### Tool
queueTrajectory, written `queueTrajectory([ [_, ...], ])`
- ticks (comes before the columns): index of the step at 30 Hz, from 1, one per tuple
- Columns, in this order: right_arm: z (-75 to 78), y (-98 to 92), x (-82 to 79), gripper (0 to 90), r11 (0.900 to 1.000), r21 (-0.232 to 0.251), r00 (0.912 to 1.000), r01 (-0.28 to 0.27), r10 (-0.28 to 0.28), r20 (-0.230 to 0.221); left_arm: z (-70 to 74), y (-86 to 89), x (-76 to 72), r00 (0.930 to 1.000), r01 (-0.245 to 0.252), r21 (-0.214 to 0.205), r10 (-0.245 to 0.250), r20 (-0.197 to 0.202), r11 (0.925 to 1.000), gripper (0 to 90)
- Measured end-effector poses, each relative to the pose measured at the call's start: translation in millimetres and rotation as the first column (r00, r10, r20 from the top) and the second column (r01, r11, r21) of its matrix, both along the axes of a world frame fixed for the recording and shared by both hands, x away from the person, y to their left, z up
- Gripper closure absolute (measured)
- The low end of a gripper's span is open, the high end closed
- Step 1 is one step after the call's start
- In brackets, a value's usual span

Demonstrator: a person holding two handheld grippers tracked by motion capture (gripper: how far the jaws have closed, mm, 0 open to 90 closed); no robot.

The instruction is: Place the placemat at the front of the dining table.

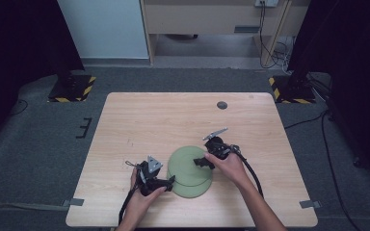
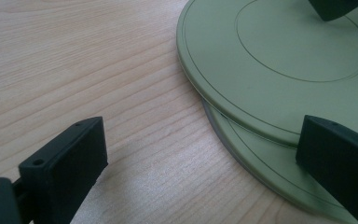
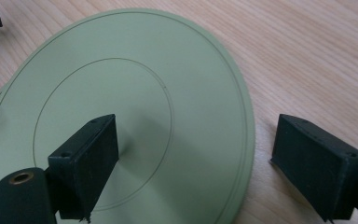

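- Two pale green plates, an upper plate (image 1: 189, 163) stacked off-centre on a lower plate (image 1: 198, 189), are seen near the front edge of the wooden table (image 1: 139, 120).
- The plates appear stiff, smooth and possibly breakable; the rim is judged the best hold.
- The right gripper (image 3: 193, 156) is held unclenched astride the upper plate's rim; the left gripper (image 2: 205, 154) is spread, empty, beside the stack.
- Grey carpet surrounds the table.

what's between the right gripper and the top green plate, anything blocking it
Nothing visible. The right gripper is open with the edge of the top plate already between its jaws, one jaw over the plate, the other over the bare table. The left gripper is open at the opposite side, near the bottom plate.
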State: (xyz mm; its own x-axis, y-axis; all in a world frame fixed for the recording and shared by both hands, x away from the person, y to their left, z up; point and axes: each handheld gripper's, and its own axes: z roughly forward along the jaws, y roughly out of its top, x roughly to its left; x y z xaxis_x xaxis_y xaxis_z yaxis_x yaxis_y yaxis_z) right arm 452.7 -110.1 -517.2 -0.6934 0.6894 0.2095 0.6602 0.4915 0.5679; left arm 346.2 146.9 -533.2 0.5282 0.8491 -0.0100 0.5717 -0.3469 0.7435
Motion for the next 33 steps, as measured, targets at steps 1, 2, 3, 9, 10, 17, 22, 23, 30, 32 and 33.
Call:
queueTrajectory([
  [1, -0.5, 1.0, -0.2, 13.7, 1.0, 0.003, 1.0, -0.002, 0.002, 0.002, 0.0, -0.1, -0.1, 1.0, 0.0, 0.001, 0.0, 0.001, 1.0, 1.2],
  [2, -0.7, 1.5, -0.1, 13.8, 1.0, 0.008, 1.0, -0.005, 0.005, 0.003, 0.0, -0.1, -0.1, 1.0, 0.0, 0.001, 0.0, 0.001, 1.0, 1.2],
  [3, -0.7, 1.5, -0.1, 13.8, 1.0, 0.008, 1.0, -0.005, 0.005, 0.003, 0.0, -0.4, -0.2, 1.0, -0.001, 0.0, 0.001, 0.001, 1.0, 1.2],
  [9, 1.4, 5.1, -0.9, 17.4, 0.9993, 0.031, 0.9998, -0.02, 0.02, -0.005, -0.5, -0.2, 0.8, 1.0, 0.0, 0.0, 0.0, -0.001, 1.0, 0.2],
  [10, 4.5, 4.8, -1.5, 17.5, 0.9992, 0.034, 0.9998, -0.018, 0.018, 0.005, -0.5, -0.3, 0.7, 1.0, -0.001, 0.0, 0.001, -0.001, 1.0, 0.1],
  [17, 21.2, 2.5, -6.8, 20.6, 0.9992, 0.034, 0.9995, -0.021, 0.02, 0.024, -0.3, -1.4, 0.3, 1.0, -0.005, 0.005, 0.005, 0.004, 1.0, 0.1],
  [22, 40.2, 4.6, -14.3, 25.9, 0.9986, 0.034, 0.9973, -0.041, 0.039, 0.062, -0.1, -1.8, 0.0, 1.0, -0.005, 0.01, 0.005, 0.008, 0.9999, 0.1],
  [23, 40.2, 4.6, -14.3, 25.9, 0.9986, 0.034, 0.9973, -0.041, 0.039, 0.062, 0.0, -1.8, -0.1, 1.0, -0.004, 0.012, 0.004, 0.008, 0.9999, 0.1],
  [30, 50.1, 1.8, -29.3, 52.4, 0.9956, 0.052, 0.9886, -0.078, 0.07, 0.133, -0.1, -1.5, 0.8, 1.0, -0.002, 0.007, 0.002, 0.003, 1.0, 0.1],
  [32, 46.6, 2.0, -30.1, 55.6, 0.9954, 0.016, 0.9873, -0.095, 0.092, 0.13, -0.1, -1.3, 1.0, 1.0, -0.002, 0.007, 0.002, 0.002, 1.0, 0.1],
  [33, 44.8, 1.7, -30.0, 57.6, 0.9951, 0.013, 0.9881, -0.098, 0.096, 0.12, -0.1, -1.3, 1.0, 1.0, -0.003, 0.006, 0.003, 0.002, 1.0, 0.1],
])
